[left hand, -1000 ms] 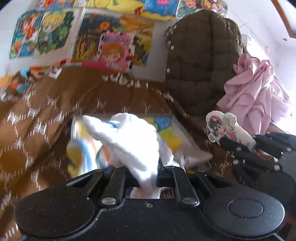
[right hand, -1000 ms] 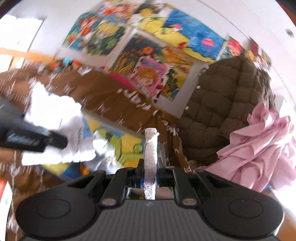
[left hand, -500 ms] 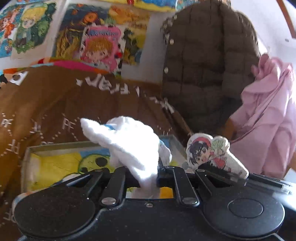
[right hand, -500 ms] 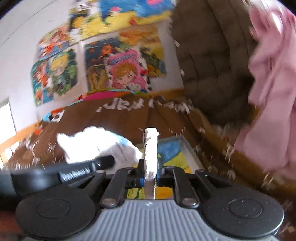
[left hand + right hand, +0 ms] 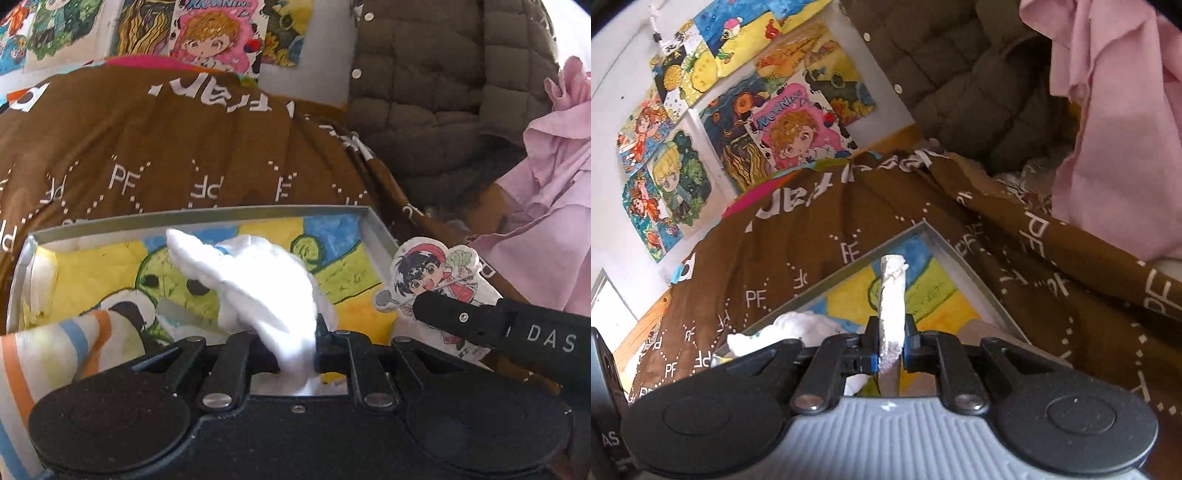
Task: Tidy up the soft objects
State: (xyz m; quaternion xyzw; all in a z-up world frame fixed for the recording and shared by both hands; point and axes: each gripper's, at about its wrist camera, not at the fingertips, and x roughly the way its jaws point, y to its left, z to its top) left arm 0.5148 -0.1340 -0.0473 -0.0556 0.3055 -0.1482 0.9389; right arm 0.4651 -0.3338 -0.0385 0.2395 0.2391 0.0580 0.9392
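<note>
My left gripper (image 5: pixel 295 354) pinches a crumpled white cloth (image 5: pixel 266 291) over a shallow grey box (image 5: pixel 199 214) lined with a colourful drawing; its jaws are opening, with the cloth still between them. A striped soft piece (image 5: pixel 55 354) lies at the box's left end. My right gripper (image 5: pixel 891 354) is shut on a flat padded cartoon figure (image 5: pixel 432 277), which shows edge-on as a white strip (image 5: pixel 892 306) in the right wrist view. It hangs above the box's right corner (image 5: pixel 964 269), beside the white cloth (image 5: pixel 786 328).
The box rests on a brown printed quilt (image 5: pixel 155 147). Behind it stand a brown padded jacket (image 5: pixel 443 74) and a heap of pink fabric (image 5: pixel 554 192) on the right. Cartoon posters (image 5: pixel 746 122) cover the wall.
Both grippers have moved in over the box, which now fills the lower view. The right gripper has rolled, tilting its view. Both still hold their items.
</note>
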